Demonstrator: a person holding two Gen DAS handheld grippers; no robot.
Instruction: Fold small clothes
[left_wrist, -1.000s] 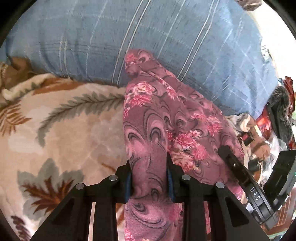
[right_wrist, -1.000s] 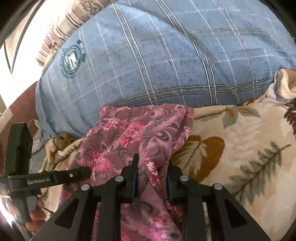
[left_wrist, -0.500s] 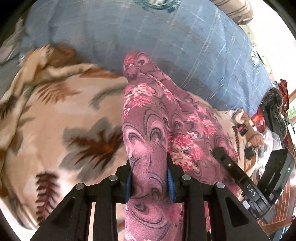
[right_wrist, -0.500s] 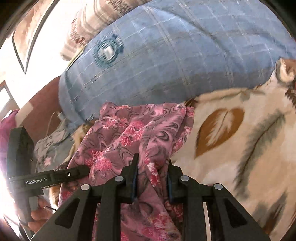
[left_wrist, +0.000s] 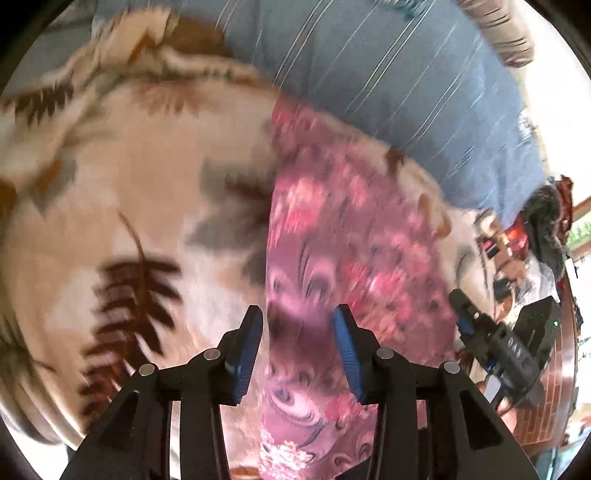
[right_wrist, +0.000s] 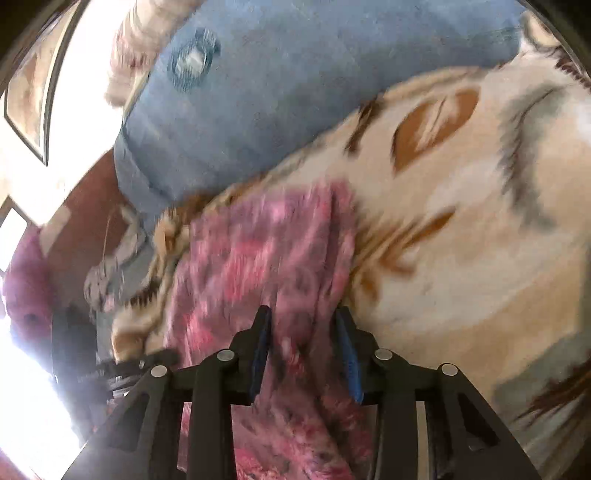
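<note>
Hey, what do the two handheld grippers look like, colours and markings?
Both are matte black plastic. The left gripper and right gripper each have two fingers lined with blue pads, and round silver pins at the linkage joints. The left wrist view shows white lettering on the right gripper's side, too blurred to read.

The garment (left_wrist: 332, 236) lies on the blanket (left_wrist: 140, 192), the pillow (left_wrist: 388, 85) behind it.

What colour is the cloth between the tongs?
Pink and mauve, with red flowers and dark swirls. The left wrist view shows it best.
</note>
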